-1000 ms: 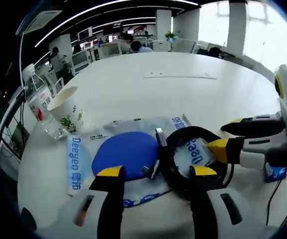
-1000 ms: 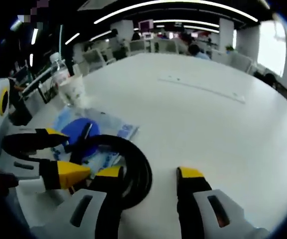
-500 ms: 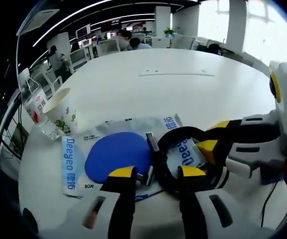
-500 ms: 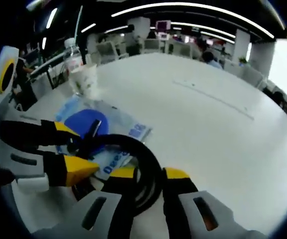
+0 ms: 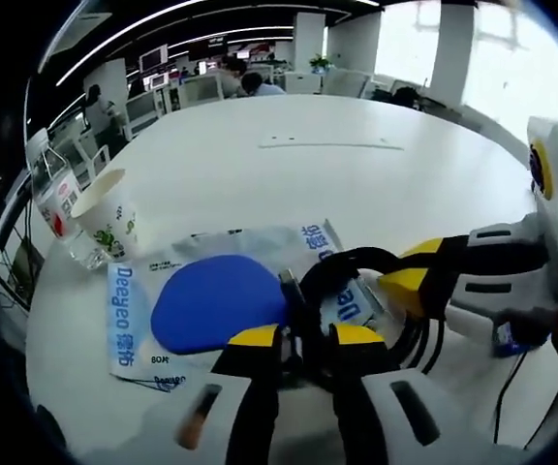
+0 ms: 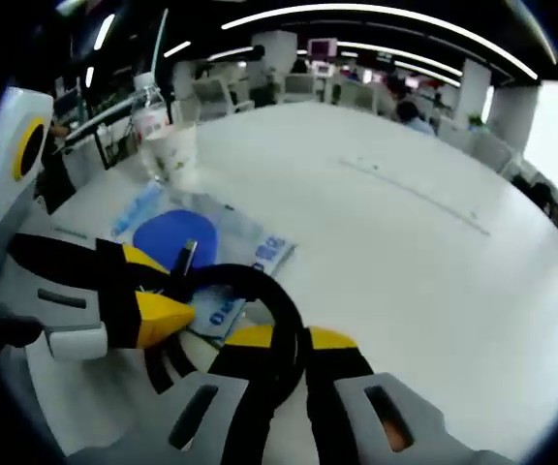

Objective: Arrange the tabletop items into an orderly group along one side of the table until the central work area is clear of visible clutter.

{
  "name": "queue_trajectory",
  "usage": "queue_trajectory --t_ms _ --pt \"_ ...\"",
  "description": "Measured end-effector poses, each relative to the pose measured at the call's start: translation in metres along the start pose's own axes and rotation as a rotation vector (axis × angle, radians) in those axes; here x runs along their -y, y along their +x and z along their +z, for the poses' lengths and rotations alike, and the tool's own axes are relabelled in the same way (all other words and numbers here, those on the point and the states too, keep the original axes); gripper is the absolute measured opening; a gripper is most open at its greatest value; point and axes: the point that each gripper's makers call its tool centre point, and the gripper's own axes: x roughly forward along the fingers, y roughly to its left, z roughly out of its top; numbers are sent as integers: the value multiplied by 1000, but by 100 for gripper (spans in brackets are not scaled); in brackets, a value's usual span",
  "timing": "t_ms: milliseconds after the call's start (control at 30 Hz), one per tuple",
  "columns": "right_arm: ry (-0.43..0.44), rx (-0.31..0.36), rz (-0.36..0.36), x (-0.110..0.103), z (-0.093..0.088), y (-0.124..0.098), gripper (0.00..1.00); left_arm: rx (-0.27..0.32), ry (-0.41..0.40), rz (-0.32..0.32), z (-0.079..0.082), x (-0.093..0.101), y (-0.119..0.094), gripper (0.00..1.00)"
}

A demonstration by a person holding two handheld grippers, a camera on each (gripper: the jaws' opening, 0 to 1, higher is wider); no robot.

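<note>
Two tools grip one black cable coil.
Left tool (image 5: 296, 336) and right tool (image 6: 279, 337) each clamp the black cable coil (image 6: 260, 291), which lies on the wipes packet (image 5: 134, 310) near the paper cup (image 5: 105, 208) on the tabletop (image 5: 289, 184).

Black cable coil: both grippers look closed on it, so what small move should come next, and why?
Probably lift the black cable coil slightly and carry it toward the paper cup and bottle. The left gripper and right gripper both pinch it, and it lies on the wipes pack, apart from that edge group.
</note>
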Motion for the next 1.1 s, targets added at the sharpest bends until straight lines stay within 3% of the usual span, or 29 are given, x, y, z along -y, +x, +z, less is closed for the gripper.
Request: queue_trajectory --t_ms 333,1100 --pt "62 24 -8 -6 -11 -30 5 11 56 -54 -1 17 -24 14" --pt "98 -13 20 -51 -57 -67 4 -13 164 -96 -45 32 -63 12"
